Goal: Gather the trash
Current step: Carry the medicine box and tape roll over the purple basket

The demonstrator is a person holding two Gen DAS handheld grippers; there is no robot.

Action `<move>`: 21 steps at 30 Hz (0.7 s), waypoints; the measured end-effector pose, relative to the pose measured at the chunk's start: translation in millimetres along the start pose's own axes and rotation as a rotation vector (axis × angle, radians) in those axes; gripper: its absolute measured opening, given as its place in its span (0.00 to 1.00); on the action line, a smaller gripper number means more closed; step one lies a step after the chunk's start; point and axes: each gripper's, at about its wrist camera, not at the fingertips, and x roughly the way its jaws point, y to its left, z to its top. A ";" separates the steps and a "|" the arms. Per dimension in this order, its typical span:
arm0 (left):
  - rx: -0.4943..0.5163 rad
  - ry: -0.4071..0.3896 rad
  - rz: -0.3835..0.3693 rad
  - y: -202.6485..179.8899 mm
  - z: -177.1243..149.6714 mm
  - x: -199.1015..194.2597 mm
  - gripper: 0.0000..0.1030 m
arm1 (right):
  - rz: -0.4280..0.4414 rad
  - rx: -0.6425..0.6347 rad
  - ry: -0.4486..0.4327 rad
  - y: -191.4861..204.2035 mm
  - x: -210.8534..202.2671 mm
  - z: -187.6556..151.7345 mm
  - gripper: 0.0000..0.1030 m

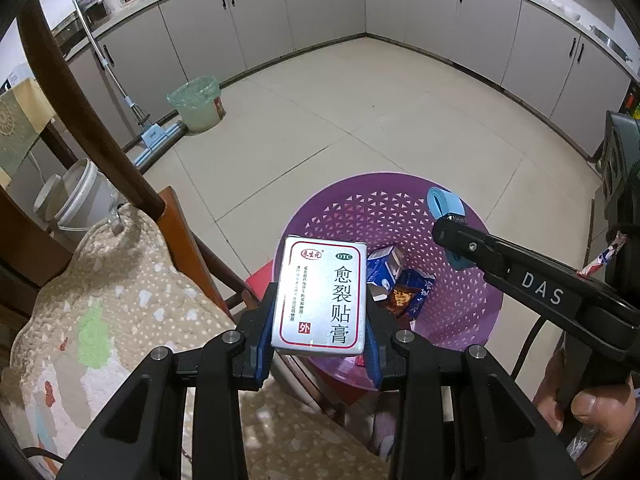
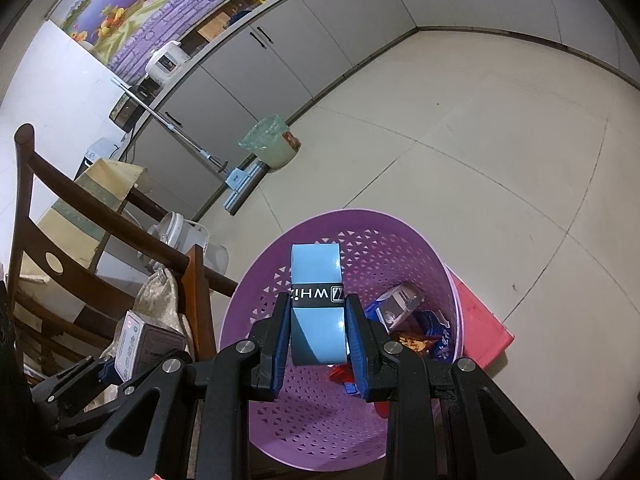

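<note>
Both jaws are loaded. The left gripper (image 1: 320, 344) is clamped on a flat white cardboard medicine box with red border and black print (image 1: 322, 296), held over the near rim of the round purple plastic laundry-style basket with triangular perforations (image 1: 468, 312). The right gripper (image 2: 318, 340) is clamped on a light-blue rolled tape with a black printed band (image 2: 316, 304), above the basket's open mouth.

Risks, as judgement: the box sits over the rim edge, close to the beige quilted chair cushion (image 1: 120, 300). Released here, it could clip the rim and tip out onto the cushion or the pale tiled floor (image 1: 360, 120). It is light, with smooth glossy faces, so it may skid in the blue pads. The roll is round and smooth; dropped off-centre it could bounce off the hard plastic wall or roll. The two grippers are near each other, so a collision is possible.

Already inside the basket: a blue-and-white creased carton (image 1: 386, 266) and crinkly snack wrappers (image 1: 404, 298).
</note>
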 end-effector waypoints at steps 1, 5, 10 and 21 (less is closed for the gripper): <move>-0.002 0.004 -0.004 -0.7 0.6 2.3 0.34 | 0.000 0.002 0.001 -0.4 0.8 0.5 0.28; -0.013 0.016 -0.015 -1.4 3.3 10.8 0.34 | 0.000 0.004 0.003 -2.3 2.0 1.4 0.28; -0.035 0.040 -0.029 -0.9 6.0 25.0 0.34 | -0.003 0.015 0.017 -6.5 8.3 1.6 0.28; -0.062 0.087 -0.031 2.1 5.6 52.8 0.34 | -0.010 0.038 0.043 -14.5 22.8 6.0 0.28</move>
